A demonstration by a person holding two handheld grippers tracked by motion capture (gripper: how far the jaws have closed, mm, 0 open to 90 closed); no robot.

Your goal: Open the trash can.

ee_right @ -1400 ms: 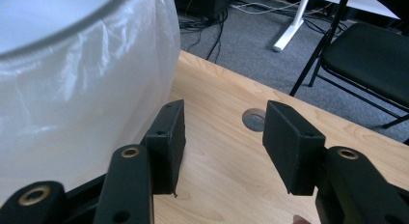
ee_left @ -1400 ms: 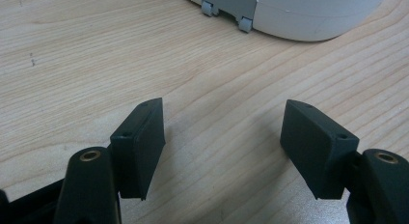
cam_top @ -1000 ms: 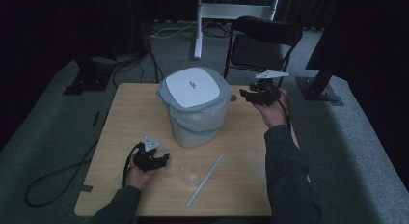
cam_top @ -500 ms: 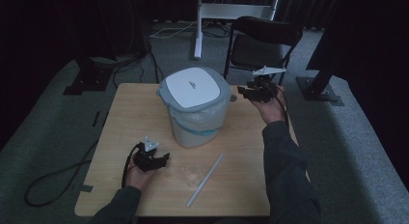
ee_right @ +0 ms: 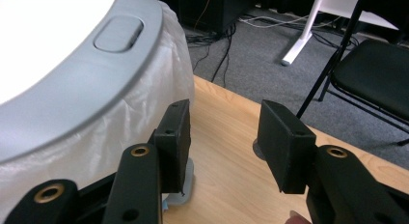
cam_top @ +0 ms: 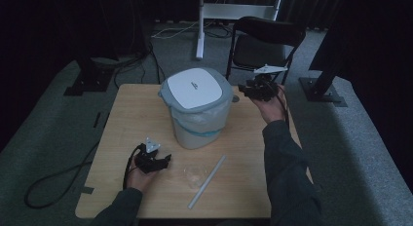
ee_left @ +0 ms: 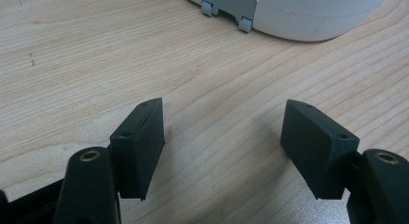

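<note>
My right hand-held gripper [ee_right: 224, 137], jaws closing and empty, should align squarely beside the bin [cam_top: 197, 109] lid's button [ee_right: 118, 34].

White bin [cam_top: 197, 114], grey-rimmed lid shut, plastic liner probably tucked under rim, upright, mid-table toward far edge.

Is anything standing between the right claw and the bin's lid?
Nothing visible. The right claw sits open beside the bin, level with its lid; its jaws have just been closing with nothing between them.

Dark-curtained studio with stand legs [cam_top: 199, 26]
</note>
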